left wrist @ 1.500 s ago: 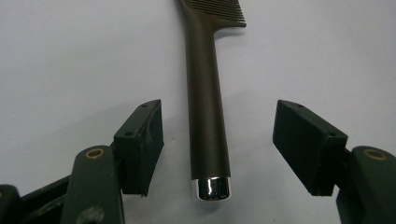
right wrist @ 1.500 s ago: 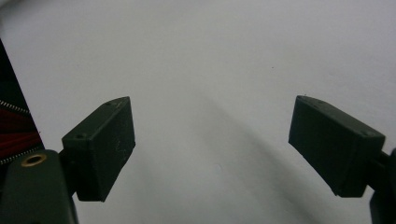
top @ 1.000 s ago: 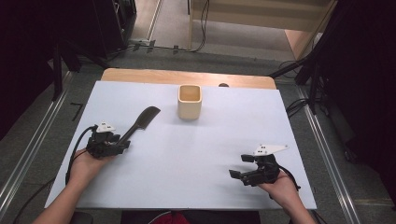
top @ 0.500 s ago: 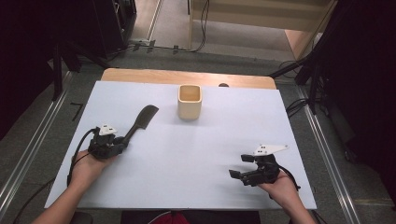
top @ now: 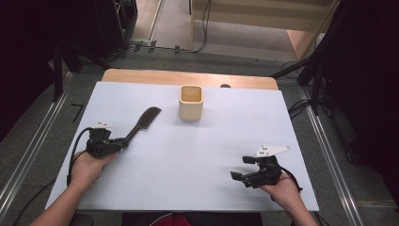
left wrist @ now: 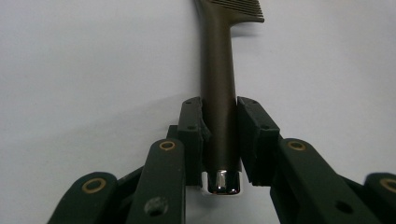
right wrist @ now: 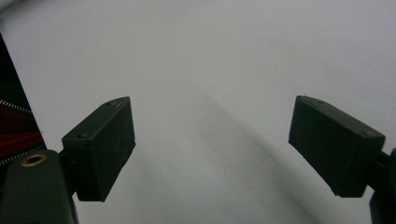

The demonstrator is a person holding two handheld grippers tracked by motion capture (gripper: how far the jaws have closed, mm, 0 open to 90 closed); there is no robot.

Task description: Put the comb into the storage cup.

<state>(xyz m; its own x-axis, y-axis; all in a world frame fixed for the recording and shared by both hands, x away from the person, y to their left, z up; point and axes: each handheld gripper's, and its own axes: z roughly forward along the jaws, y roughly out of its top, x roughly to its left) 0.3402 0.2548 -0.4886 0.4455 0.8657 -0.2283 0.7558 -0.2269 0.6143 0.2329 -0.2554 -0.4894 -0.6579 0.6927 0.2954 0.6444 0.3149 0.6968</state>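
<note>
- A white table (top: 188, 165) with a strip of bare wood along its far edge stands on a grey floor (top: 28, 141) crossed by metal rails, with dark equipment and loose cables behind; no writing or brand mark can be read anywhere.
- A square, open-topped beige cup (top: 191, 102) stands upright near the middle of the table's far edge, in the same spot as a second ago.
- A dark comb (top: 141, 124) lies on the left half of the table, its toothed head pointing toward the far edge and its handle toward the near left corner, well apart from the cup and little shifted.
- The left gripper (top: 123, 141), near the table's left edge, has just been closing; in the left gripper view its pads now clamp both sides of the comb's (left wrist: 219, 93) handle, the shiny handle tip lying between the jaws.
- The right gripper (top: 242, 169) rests near the table's near right corner, unmoved, jaws wide apart over bare surface.
</note>
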